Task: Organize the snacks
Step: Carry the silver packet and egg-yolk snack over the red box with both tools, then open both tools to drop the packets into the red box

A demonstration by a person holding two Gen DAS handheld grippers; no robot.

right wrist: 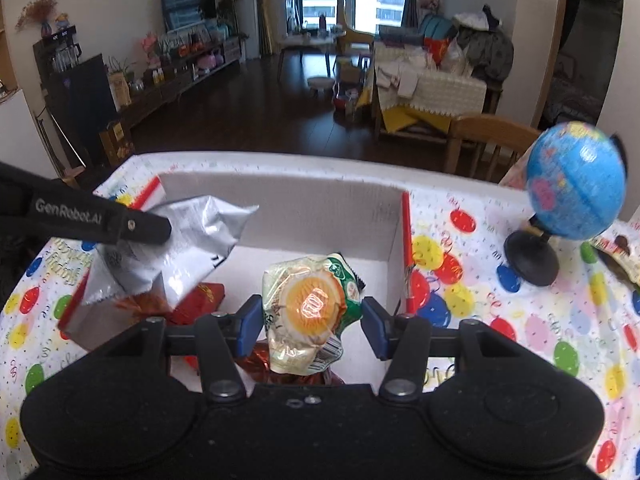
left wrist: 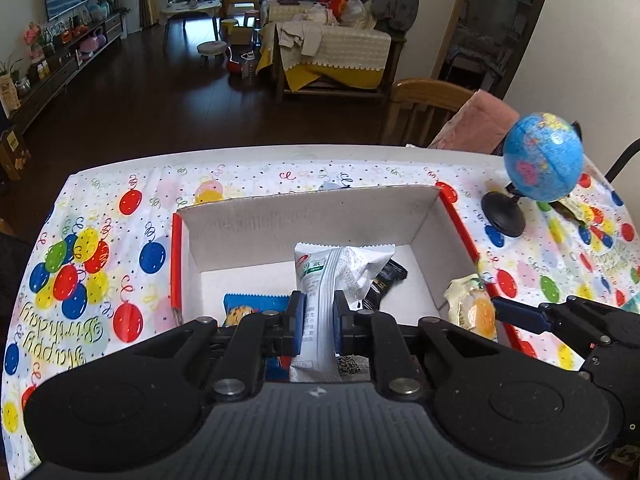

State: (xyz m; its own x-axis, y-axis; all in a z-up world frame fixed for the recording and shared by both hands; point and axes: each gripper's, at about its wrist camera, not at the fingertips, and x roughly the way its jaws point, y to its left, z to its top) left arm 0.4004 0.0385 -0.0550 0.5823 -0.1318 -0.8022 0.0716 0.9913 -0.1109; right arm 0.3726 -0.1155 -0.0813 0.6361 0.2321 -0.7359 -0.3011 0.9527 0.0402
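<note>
Tabletop (left wrist: 256, 168): covered in a white party cloth printed with coloured balloons; "Happy Birthday" in yellow-green script reads along its left side.

Open white cardboard box with red outer edges (left wrist: 304, 216): sits mid-tabletop, directly ahead of both my grippers; it is where the snacks lie.

Small blue globe on a black round stand (right wrist: 576, 184): on the cloth just right of the box, apart from it.

White-and-silver crinkled snack pouch with small green label print (left wrist: 320, 292): clenched between the fingers of my left gripper (left wrist: 319, 322), held upright over the box. The print is Chinese and too small to read. The black arm of that gripper, seen from the right wrist, bears "GenRobot.AI" in grey letters.

Round yellow-orange cake in a clear wrapper with green trim (right wrist: 308, 312): between the fingers of my right gripper (right wrist: 308, 324), over the box's right half. The left pad touches it; the right pad stands off it, so I cannot tell whether the grip is closed.

Blue cookie packet (left wrist: 256, 308): on the box floor, left.

Black wrapped bar (left wrist: 386, 280): on the box floor, behind the pouch.

Red foil packets (right wrist: 200, 304): on the box floor, beneath the pouch.
</note>
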